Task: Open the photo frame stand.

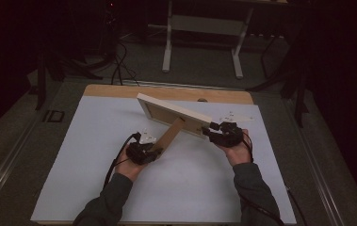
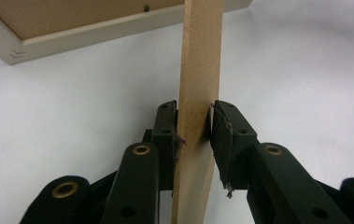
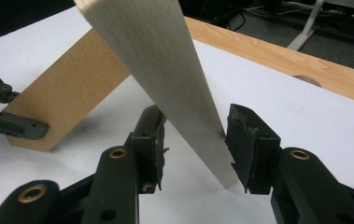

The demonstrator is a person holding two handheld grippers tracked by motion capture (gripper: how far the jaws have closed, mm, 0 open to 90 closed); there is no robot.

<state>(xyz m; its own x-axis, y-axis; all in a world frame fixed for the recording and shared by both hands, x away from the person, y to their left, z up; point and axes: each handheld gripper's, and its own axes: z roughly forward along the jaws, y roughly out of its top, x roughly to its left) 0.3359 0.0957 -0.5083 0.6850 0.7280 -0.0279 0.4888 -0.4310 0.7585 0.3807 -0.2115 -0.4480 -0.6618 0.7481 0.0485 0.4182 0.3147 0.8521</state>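
A white picture frame (image 1: pixel 174 109) stands tilted on its edge on the white table top (image 1: pixel 96 155), its brown back towards me. A brown fold-out stand (image 1: pixel 170 134) slants from the back down to the left. My left gripper (image 1: pixel 153 151) is shut on the low end of that stand (image 2: pixel 201 56), with both pads pressed to its faces (image 2: pixel 194 126). My right gripper (image 1: pixel 210 129) straddles the frame's right end. In the right gripper view the white edge (image 3: pixel 165 60) runs between the jaws (image 3: pixel 195 140); the left pad stands clear of it, so it is open.
A strip of bare wood (image 1: pixel 166 92) with a small hole (image 1: pixel 202 100) runs along the table's far edge. Beyond it are a white desk frame (image 1: pixel 204 28) and cables (image 1: pixel 119 66) on a dark floor. The person's sleeves come in from the near edge.
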